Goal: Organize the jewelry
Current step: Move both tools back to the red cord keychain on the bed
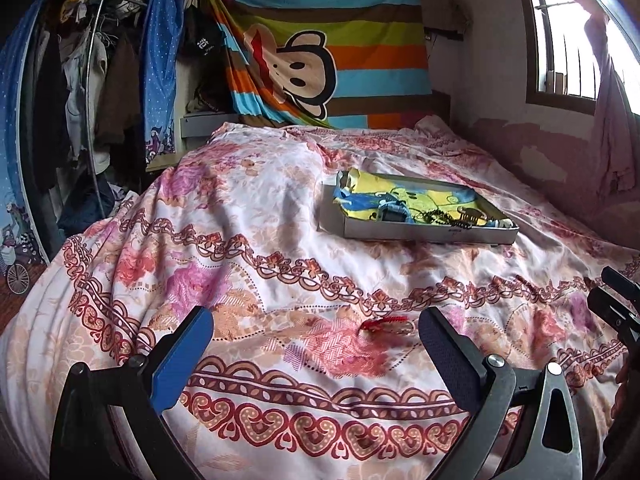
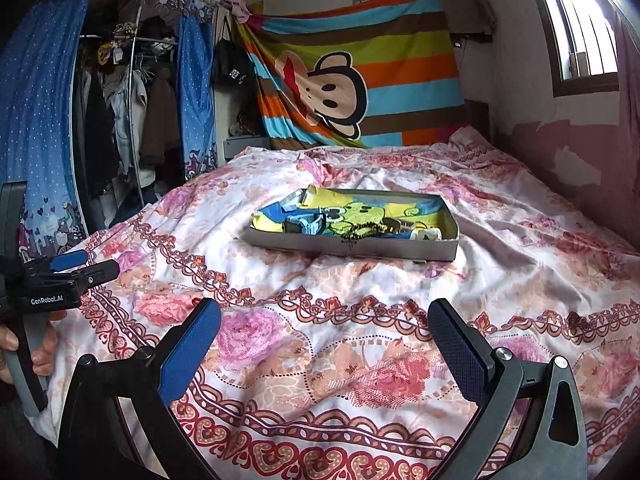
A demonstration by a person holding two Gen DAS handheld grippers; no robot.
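rumpled floral bedspread (image 1: 248, 208) bears a shallow rectangular box (image 1: 416, 232); both grippers' jaws gape wide, empty.

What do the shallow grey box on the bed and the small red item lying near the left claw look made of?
The shallow grey rectangular box looks like matte cardboard: thin, flat walls with no shine. The small red item on the bedspread looks like braided cord or thread, with a fuzzy, matte strand; a pale part beside it is too blurred to judge.
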